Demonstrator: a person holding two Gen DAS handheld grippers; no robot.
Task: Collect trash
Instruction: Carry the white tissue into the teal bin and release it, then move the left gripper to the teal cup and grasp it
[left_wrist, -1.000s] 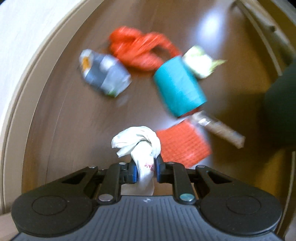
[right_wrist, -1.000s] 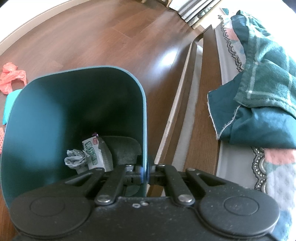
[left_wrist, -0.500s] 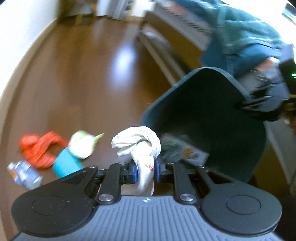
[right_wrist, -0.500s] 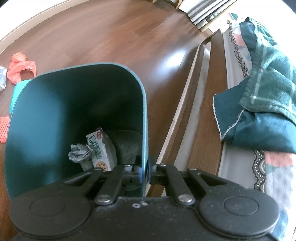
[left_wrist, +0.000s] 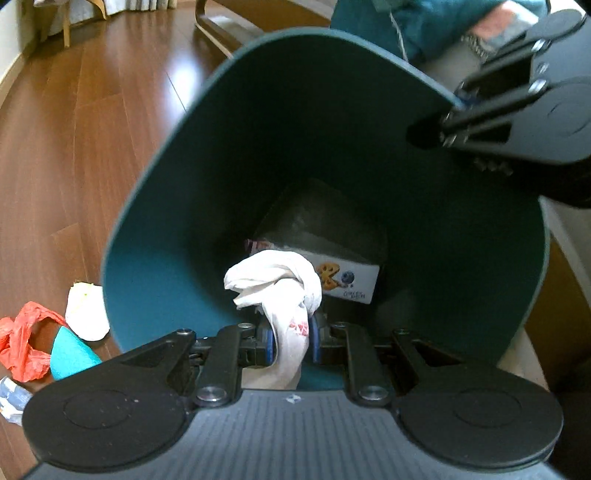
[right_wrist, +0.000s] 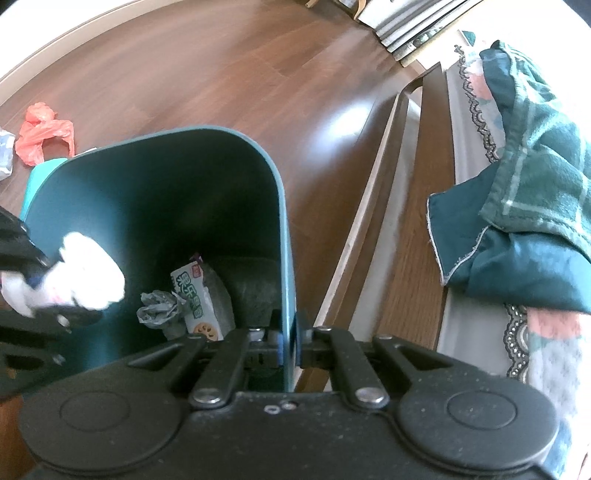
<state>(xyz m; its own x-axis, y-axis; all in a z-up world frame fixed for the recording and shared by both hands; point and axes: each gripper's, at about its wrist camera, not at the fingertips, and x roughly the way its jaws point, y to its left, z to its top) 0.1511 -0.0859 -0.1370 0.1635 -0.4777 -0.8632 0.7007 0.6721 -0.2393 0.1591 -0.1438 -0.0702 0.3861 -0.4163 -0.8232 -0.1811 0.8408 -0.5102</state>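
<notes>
Left wrist view: we see the left gripper (left_wrist: 290, 341) clamped on a knotted white rag (left_wrist: 275, 284), poised above the open mouth of the teal bin (left_wrist: 155, 258), so a release should drop it in. Our right gripper (right_wrist: 290, 350) pinches the bin's right wall; inside lie 1 snack box (left_wrist: 347, 282) and 1 grey wad (right_wrist: 159, 308).

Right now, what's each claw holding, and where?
Left claw: knotted white bag, pinched just below the knot. Right claw: teal bin, clamped on its rim.

glossy wood floor (right_wrist: 229, 74), matt plastic bin (left_wrist: 177, 236)
</notes>
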